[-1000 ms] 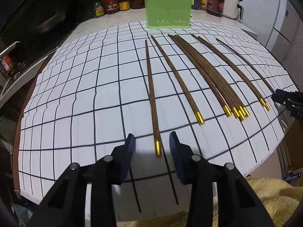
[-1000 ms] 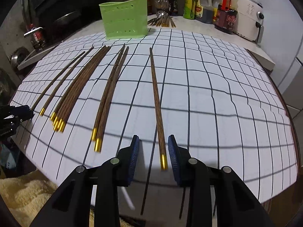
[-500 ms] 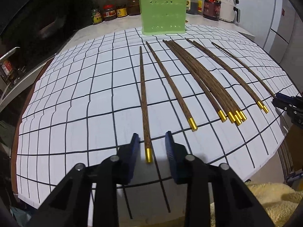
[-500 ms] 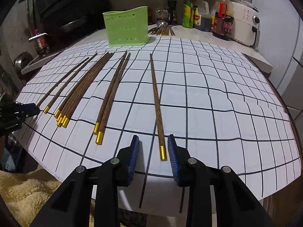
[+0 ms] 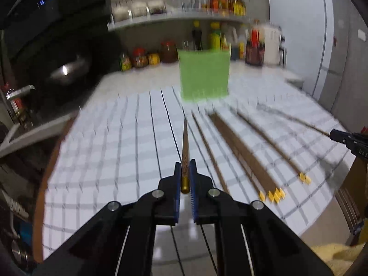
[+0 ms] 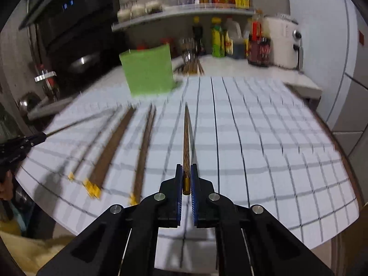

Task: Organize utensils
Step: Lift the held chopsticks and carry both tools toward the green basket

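Observation:
My left gripper [image 5: 185, 168] is shut on a brown wooden chopstick [image 5: 185, 142] near its gold cap, and holds it off the checked cloth [image 5: 110, 151], tip forward. My right gripper [image 6: 186, 172] is shut on another chopstick [image 6: 186, 138] the same way. Several more gold-capped chopsticks [image 5: 250, 158] lie in rows on the cloth, right of the left gripper and left of the right one, where they show as chopsticks [image 6: 115, 147]. A green perforated utensil holder [image 5: 204, 74] stands upright at the far edge of the cloth, seen as holder [image 6: 148, 71] in the right wrist view.
Sauce bottles and jars [image 5: 220, 43] line the counter and shelf behind the holder. A white appliance [image 6: 284, 42] sits at the back right. A bundle of other chopsticks [image 6: 192, 65] rests beside the holder. A yellow towel [image 6: 27, 250] lies below the table's near edge.
Both grippers closed on the chopsticks that lay between their fingers and lifted them off the cloth. Both views have tilted upward, and the scene is blurred by motion.

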`<state>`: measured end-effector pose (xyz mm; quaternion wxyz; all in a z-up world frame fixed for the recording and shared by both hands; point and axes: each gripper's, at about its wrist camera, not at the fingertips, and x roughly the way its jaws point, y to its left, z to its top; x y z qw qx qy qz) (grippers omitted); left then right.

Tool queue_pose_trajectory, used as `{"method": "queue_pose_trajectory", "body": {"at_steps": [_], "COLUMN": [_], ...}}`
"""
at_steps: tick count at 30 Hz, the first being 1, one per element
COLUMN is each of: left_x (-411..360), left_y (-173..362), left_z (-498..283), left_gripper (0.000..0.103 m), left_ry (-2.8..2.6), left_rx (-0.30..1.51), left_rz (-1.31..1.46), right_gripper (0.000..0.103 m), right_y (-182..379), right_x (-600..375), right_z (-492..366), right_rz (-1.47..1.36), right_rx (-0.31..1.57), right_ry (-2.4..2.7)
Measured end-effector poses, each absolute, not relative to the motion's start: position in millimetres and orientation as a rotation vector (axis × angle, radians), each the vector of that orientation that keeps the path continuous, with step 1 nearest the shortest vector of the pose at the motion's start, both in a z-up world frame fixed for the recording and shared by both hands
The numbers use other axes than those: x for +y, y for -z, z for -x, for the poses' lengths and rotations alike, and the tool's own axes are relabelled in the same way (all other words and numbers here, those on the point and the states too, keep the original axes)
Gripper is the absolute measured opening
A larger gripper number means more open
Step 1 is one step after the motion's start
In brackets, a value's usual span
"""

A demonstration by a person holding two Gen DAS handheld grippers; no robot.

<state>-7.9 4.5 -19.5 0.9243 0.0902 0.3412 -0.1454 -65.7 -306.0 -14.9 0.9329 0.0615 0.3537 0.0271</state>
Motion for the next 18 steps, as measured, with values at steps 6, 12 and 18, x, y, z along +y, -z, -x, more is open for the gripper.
{"method": "queue_pose_trajectory", "body": {"at_steps": [6, 12, 18], "left_x": [11, 13, 19], "left_y": [-38, -68, -68], "left_z": [0, -9, -22], "left_gripper": [0.007, 0.007, 0.007], "left_ry": [0.325, 0.360, 0.373], "left_rx": [0.527, 0.445, 0.448], "left_rz": [-0.137, -0.079, -0.035], "right_gripper": [0.007, 0.007, 0.007], "right_y": [-45, -89, -105], "right_x": [-305, -298, -288], "right_z": [55, 37, 12], "right_rz": [-0.143, -0.101, -0.057], "right_rx": [0.603, 0.510, 0.496], "right_ry": [-0.069, -0.054, -0.047]}}
